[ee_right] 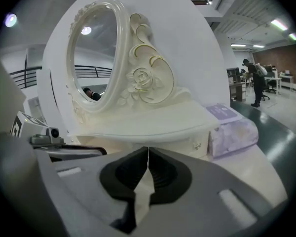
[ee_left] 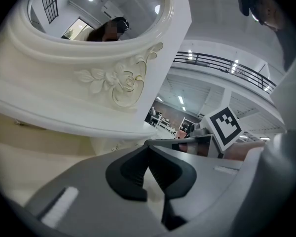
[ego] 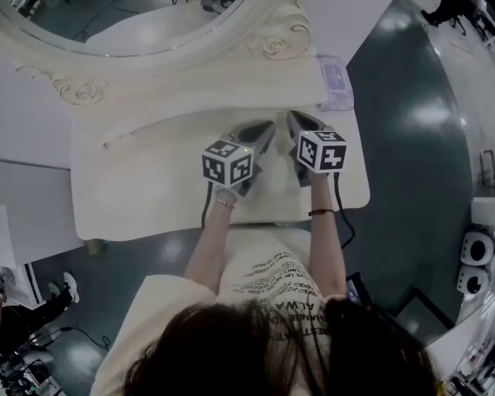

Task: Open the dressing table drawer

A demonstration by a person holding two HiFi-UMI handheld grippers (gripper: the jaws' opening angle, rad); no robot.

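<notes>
The cream dressing table carries an oval mirror in a carved frame with roses. Both grippers hover over the tabletop just in front of the mirror's shelf, side by side. My left gripper is shut, its dark pads meeting at the tips with nothing between them. My right gripper is shut too and holds nothing. It points at the low cream front under the shelf, which bears a small ornament. No drawer handle shows in any view.
A lilac tissue pack lies at the table's right back corner, beside the right gripper. The person stands against the table's front edge. White panels stand at the left, and dark floor lies to the right.
</notes>
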